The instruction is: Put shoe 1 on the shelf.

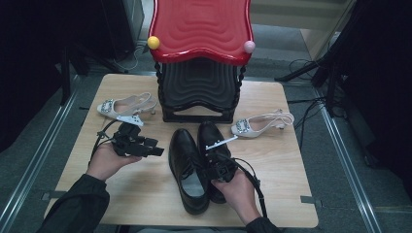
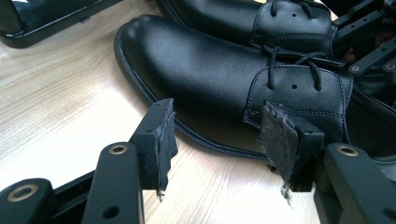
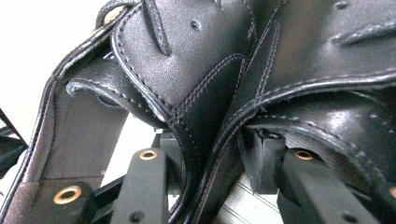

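Two black leather lace-up shoes lie side by side in the middle of the wooden table (image 1: 272,160), toes pointing away: the left shoe (image 1: 187,167) and the right shoe (image 1: 210,136). My right gripper (image 1: 216,165) comes in from the heel end with one jaw inside each shoe. In the right gripper view its gripper (image 3: 208,158) pinches the two adjoining inner walls (image 3: 210,116) together. My left gripper (image 1: 154,148) hovers left of the left shoe, pointing at it. Its jaws (image 2: 222,133) stand open and empty, with the left shoe's side (image 2: 210,79) just beyond them.
A rack with a red top (image 1: 201,29) and a black base (image 1: 199,92) stands at the table's back middle. A pale slingback heel (image 1: 124,107) lies at back left, and its mate (image 1: 260,124) lies right of the rack. Bare wood lies at front left.
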